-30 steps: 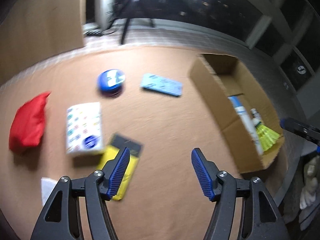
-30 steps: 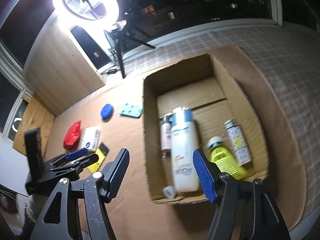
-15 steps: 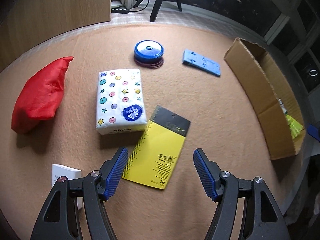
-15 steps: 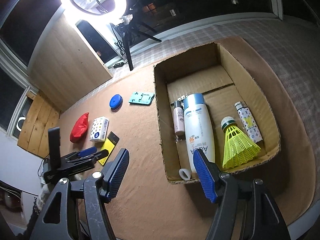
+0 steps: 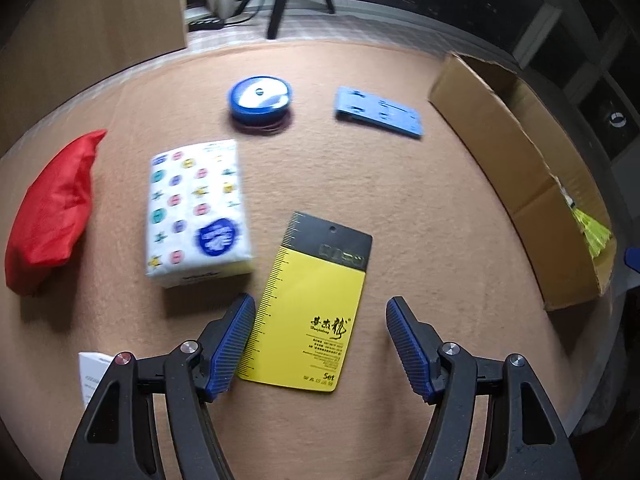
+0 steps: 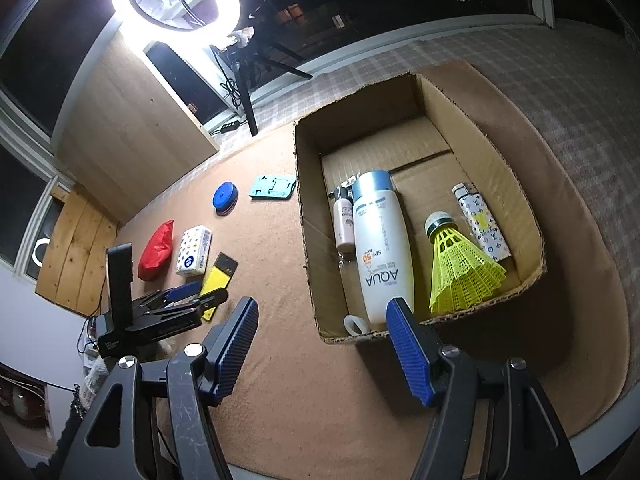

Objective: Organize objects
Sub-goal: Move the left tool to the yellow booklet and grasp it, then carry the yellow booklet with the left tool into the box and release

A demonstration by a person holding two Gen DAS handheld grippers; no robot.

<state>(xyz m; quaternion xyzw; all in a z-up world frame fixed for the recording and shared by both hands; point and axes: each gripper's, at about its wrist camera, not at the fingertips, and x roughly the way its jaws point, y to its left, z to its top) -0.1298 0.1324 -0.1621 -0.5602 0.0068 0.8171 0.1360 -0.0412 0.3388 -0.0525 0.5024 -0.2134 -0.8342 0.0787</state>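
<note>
On the tan mat, the left gripper [image 5: 320, 316] has dropped closer, jaws wide and empty, seemingly straddling the yellow card [image 5: 310, 312]; likely next pick.

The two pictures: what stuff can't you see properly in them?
- White card, left wrist view: mostly hidden behind the left gripper.
- Tissue pack, left wrist view: print blurred, unreadable.
- Box, left wrist view: its wall hides the contents except the shuttlecock.
- Small white ring, right wrist view: too small to identify.
</note>
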